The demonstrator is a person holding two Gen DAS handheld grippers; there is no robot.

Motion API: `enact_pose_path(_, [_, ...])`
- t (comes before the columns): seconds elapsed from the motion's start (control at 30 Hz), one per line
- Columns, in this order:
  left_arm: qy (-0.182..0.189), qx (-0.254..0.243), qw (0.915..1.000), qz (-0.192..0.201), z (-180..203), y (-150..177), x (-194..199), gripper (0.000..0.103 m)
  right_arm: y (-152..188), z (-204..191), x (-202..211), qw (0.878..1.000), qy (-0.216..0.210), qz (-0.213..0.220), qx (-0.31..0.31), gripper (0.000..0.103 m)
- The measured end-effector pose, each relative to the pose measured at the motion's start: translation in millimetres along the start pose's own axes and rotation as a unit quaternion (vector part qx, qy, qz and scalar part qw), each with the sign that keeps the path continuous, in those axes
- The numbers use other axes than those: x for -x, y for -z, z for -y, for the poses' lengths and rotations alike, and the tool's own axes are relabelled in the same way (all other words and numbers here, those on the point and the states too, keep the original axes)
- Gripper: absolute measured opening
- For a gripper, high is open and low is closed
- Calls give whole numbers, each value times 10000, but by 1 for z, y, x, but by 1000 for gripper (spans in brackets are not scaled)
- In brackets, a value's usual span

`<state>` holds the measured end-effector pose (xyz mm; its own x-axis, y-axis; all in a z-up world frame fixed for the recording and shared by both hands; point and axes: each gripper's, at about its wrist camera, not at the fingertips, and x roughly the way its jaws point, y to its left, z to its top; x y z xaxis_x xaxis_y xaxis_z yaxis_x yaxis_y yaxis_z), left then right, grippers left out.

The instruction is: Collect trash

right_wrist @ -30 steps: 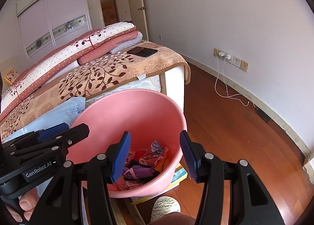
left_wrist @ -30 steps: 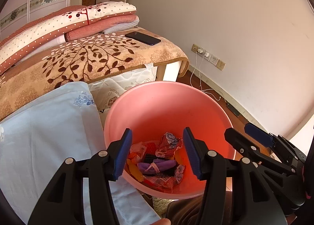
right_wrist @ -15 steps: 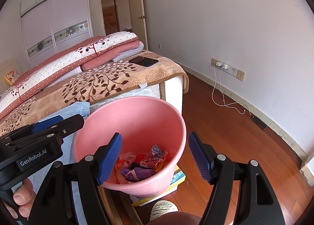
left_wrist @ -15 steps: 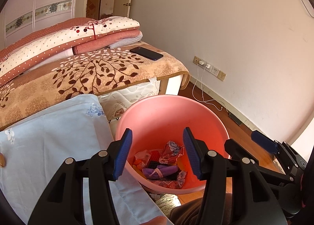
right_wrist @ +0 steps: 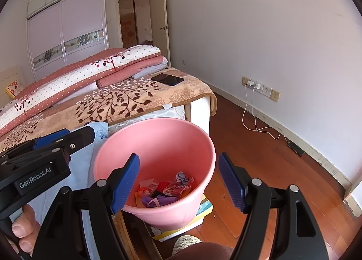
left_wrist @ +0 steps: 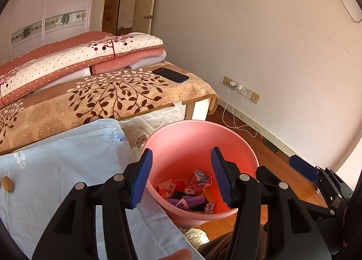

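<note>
A pink bucket (left_wrist: 181,128) (right_wrist: 158,124) stands beside the bed, with several crumpled wrappers (left_wrist: 192,189) (right_wrist: 165,189) at its bottom. My left gripper (left_wrist: 182,178) hovers above the bucket's near rim, open, with nothing between its blue pads. My right gripper (right_wrist: 178,183) hangs over the near rim too, open wide and empty. Each gripper shows in the other's view: the right gripper (left_wrist: 278,166) at the right edge, the left gripper (right_wrist: 77,134) at the left. A small brown nut-like piece (left_wrist: 8,184) lies on the pale blue cloth (left_wrist: 67,158).
A bed with a leaf-patterned blanket (left_wrist: 101,99) holds folded quilts and a black phone (left_wrist: 170,74). The bucket rests on a flat box (right_wrist: 203,212). A charger cable (right_wrist: 258,127) trails over the wooden floor. A person's fingers (right_wrist: 22,228) and knee are at the bottom.
Both grippers have drawn back and up from the bucket, which now looks smaller and lower. The right gripper's jaws have spread wider. The brown piece on the cloth has come into view.
</note>
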<state>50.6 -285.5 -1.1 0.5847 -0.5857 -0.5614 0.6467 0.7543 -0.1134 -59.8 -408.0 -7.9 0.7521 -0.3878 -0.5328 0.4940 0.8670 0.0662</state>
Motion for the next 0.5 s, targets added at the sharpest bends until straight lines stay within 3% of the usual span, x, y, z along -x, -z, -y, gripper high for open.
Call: enact_pose_path(0.5, [-179,-91,9991,382,5,5,32,54,1,-6,26,9996,37,280,41,73])
